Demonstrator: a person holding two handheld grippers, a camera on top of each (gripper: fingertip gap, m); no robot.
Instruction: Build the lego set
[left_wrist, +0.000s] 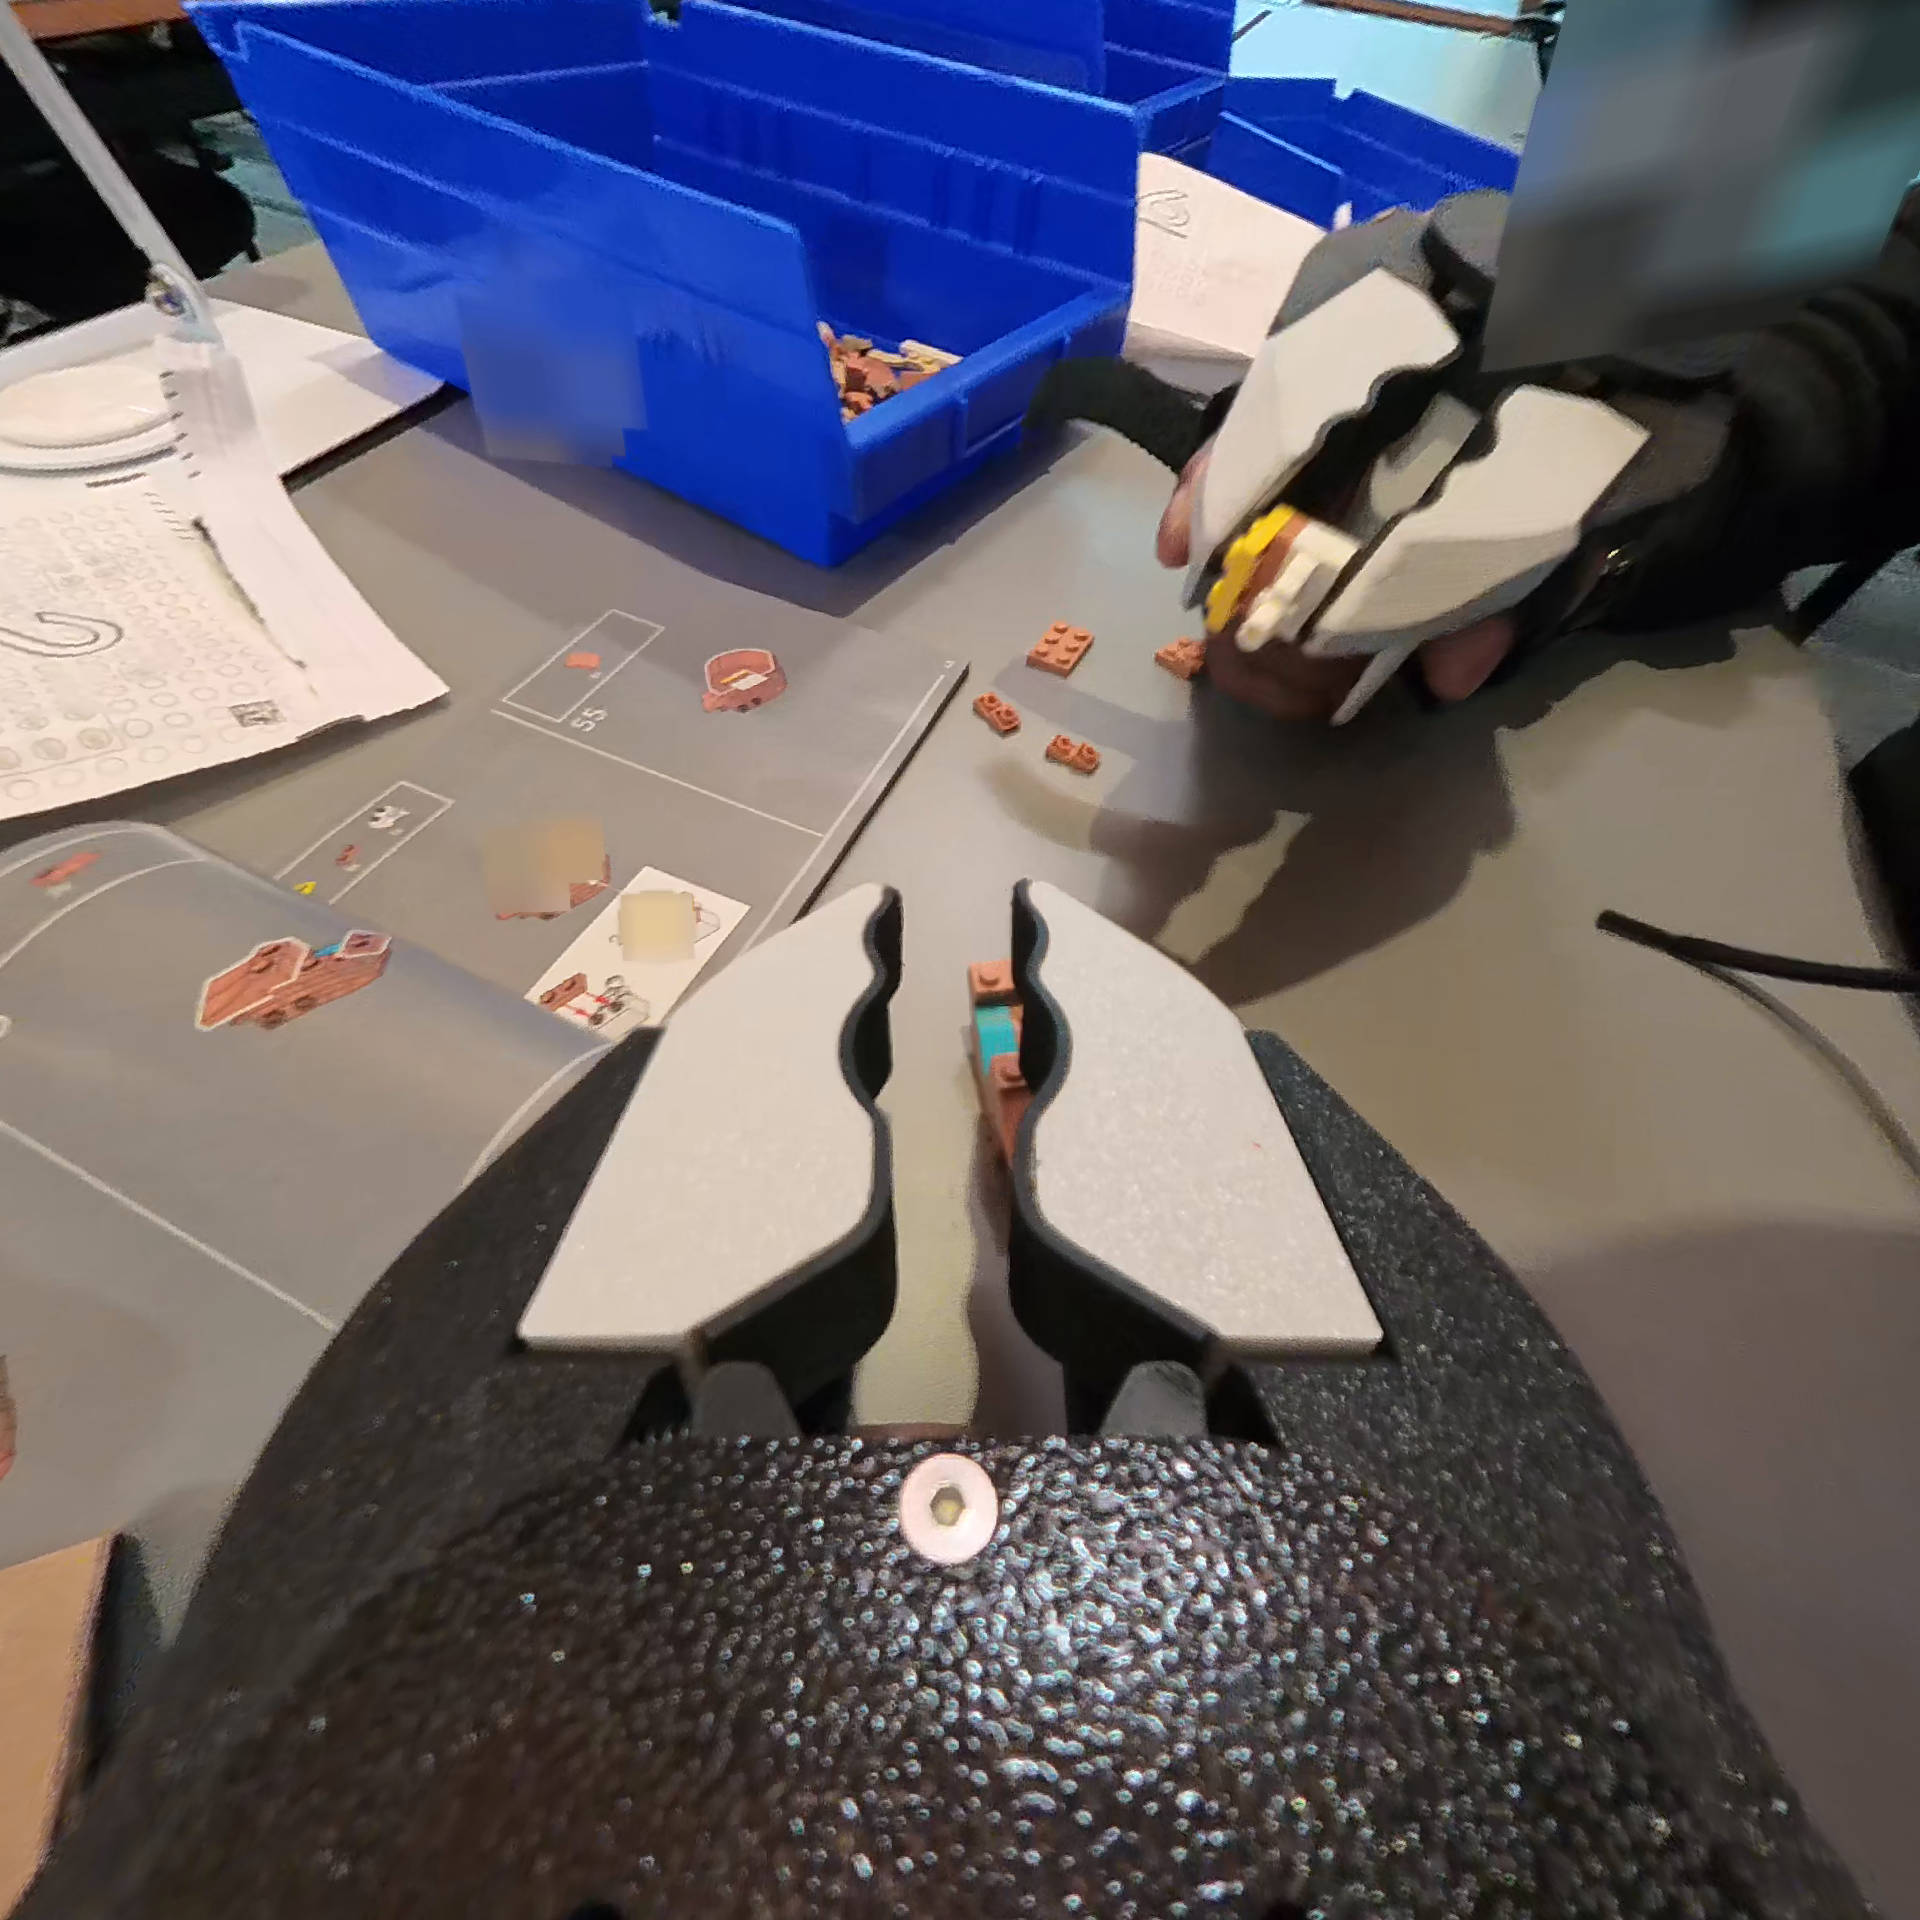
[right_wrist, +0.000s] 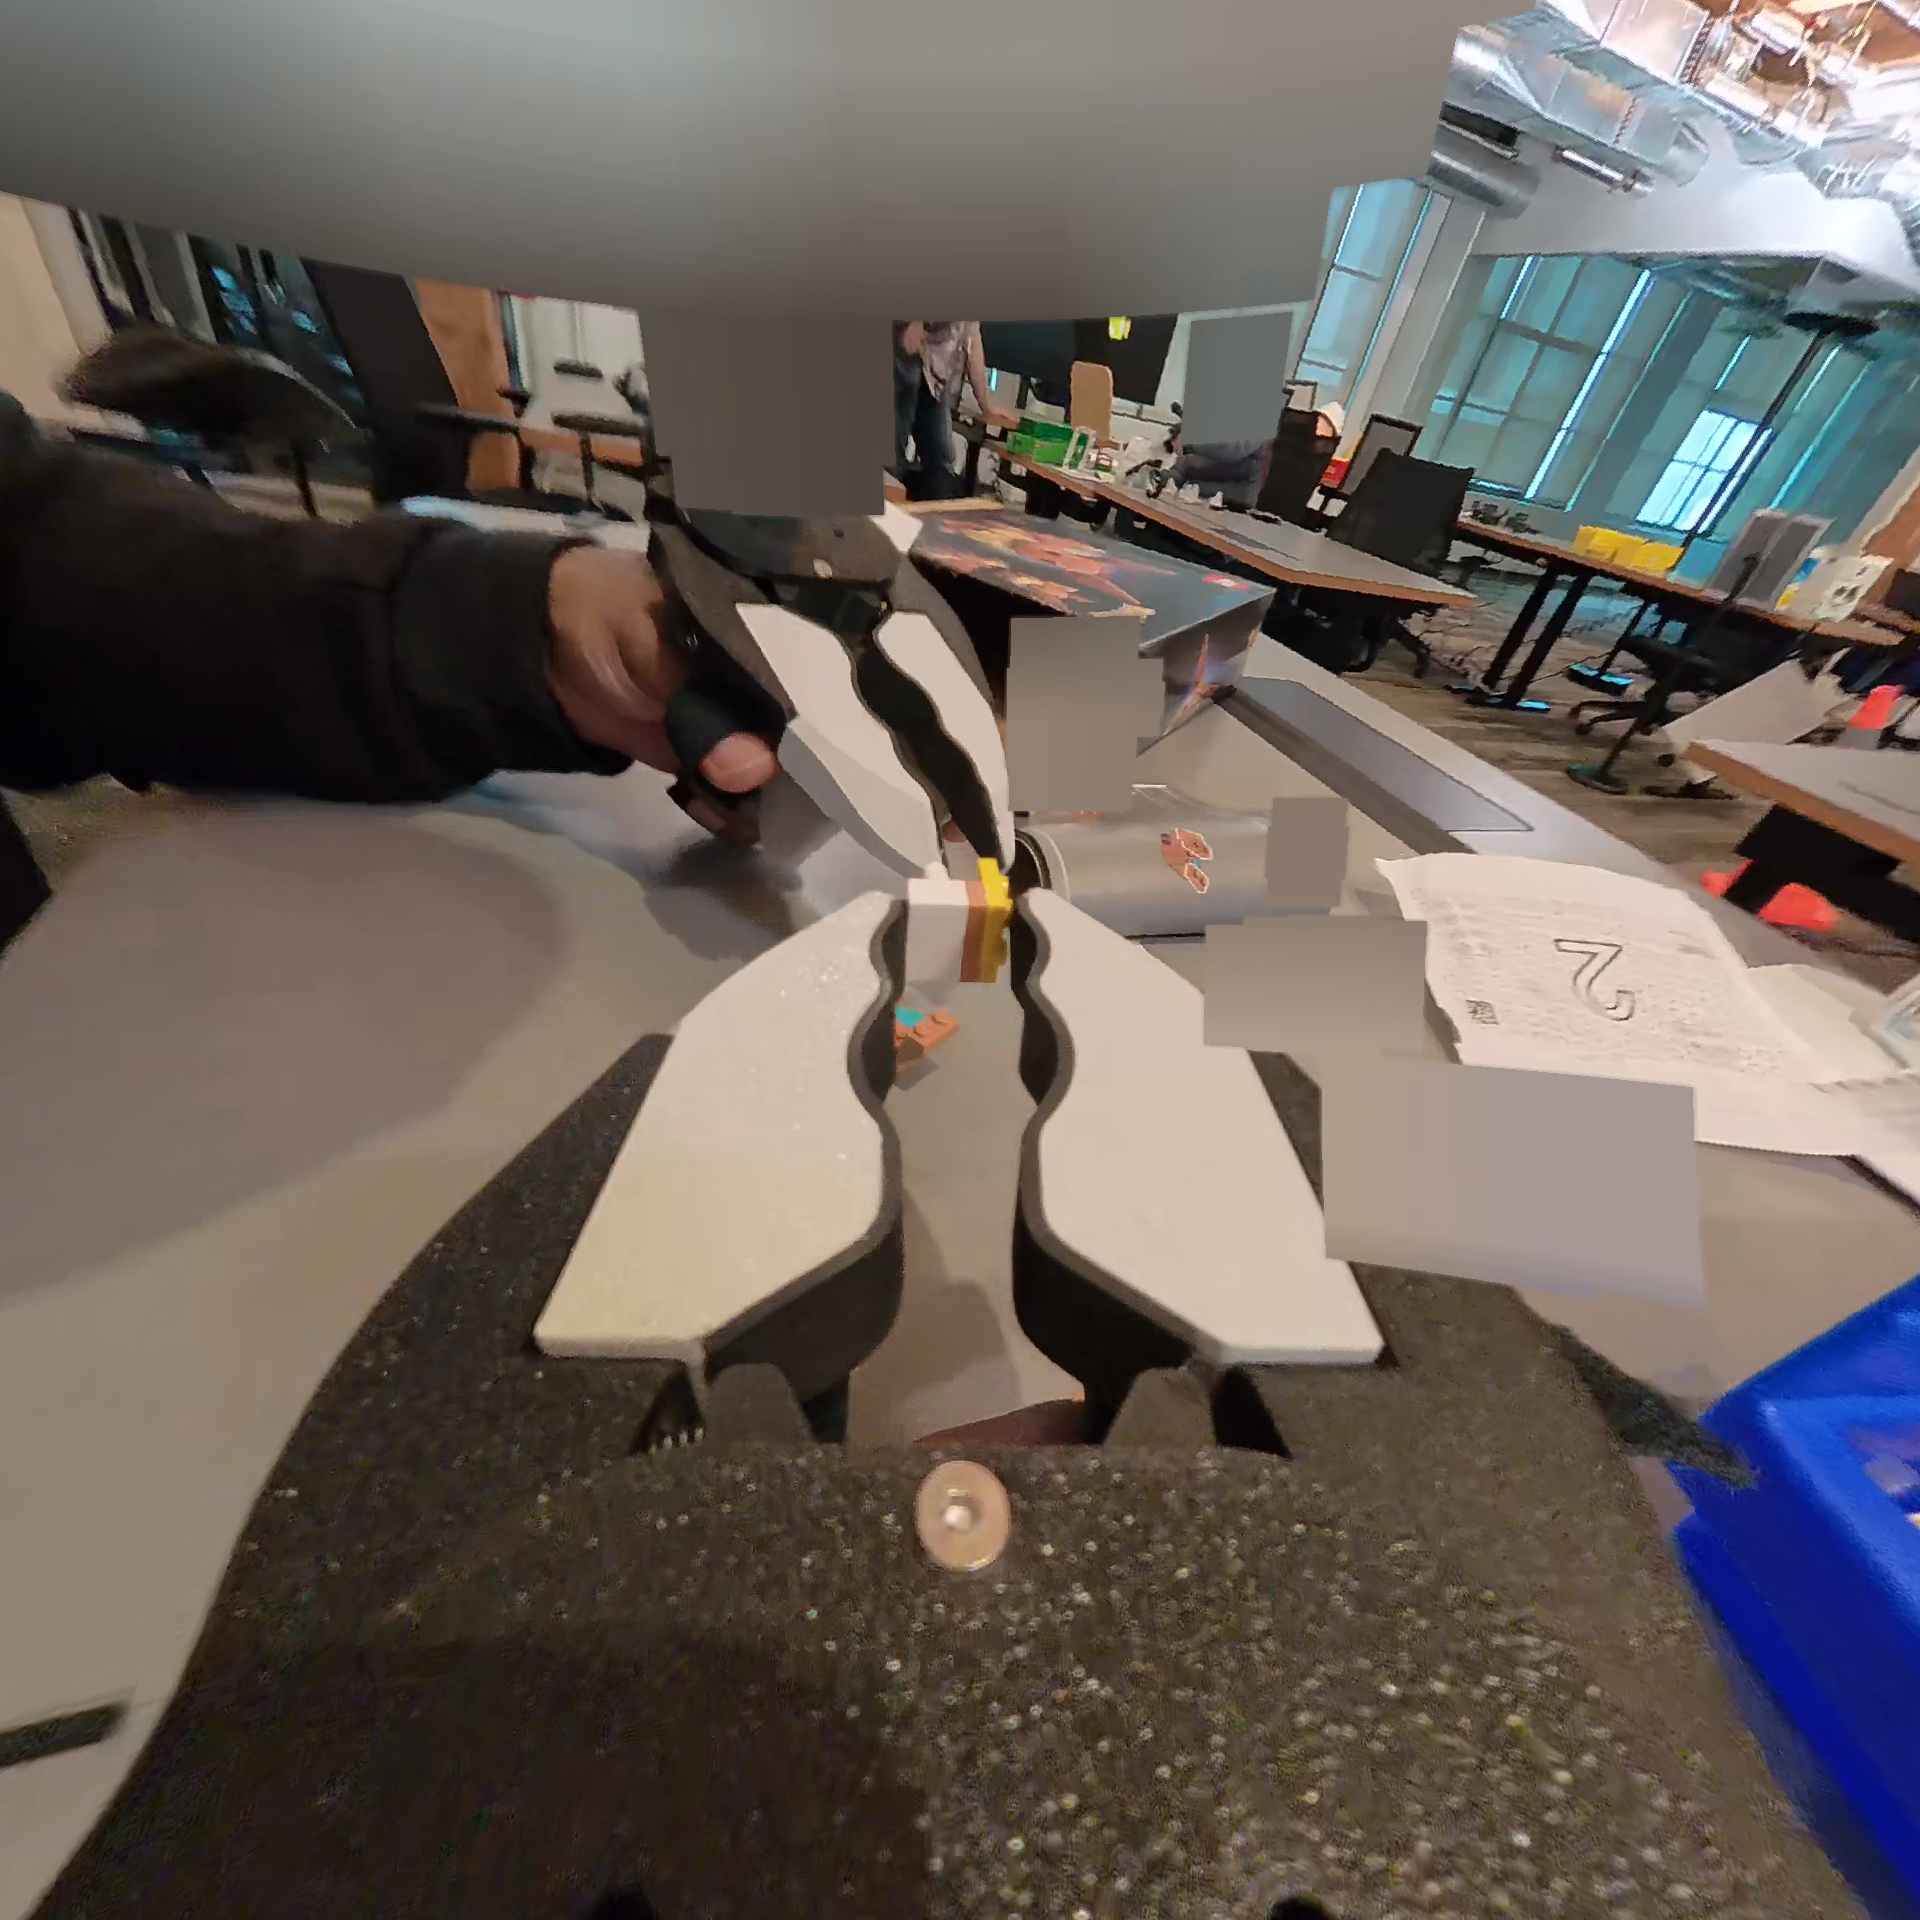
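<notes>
The white, brown and yellow brick assembly (right_wrist: 958, 927) sits clamped in your right claw (right_wrist: 954, 914), both pads pressed on it, raised off the grey counter (left_wrist: 1455, 1091). Your left claw (left_wrist: 954, 904) is parted and grips nothing; a small brown and teal brick piece (left_wrist: 995, 1039) lies on the counter against its right finger (left_wrist: 1132, 1101). Loose brown bricks (left_wrist: 1060, 649) lie near the open instruction booklet (left_wrist: 623, 790) and the blue bin (left_wrist: 665, 312).

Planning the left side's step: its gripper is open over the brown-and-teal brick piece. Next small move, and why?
Probably shift the left gripper slightly right to centre the brown-and-teal piece: it lies off-centre, close by one finger, with a gap to the other. The right gripper is clamped on a white, brown and yellow piece.
</notes>
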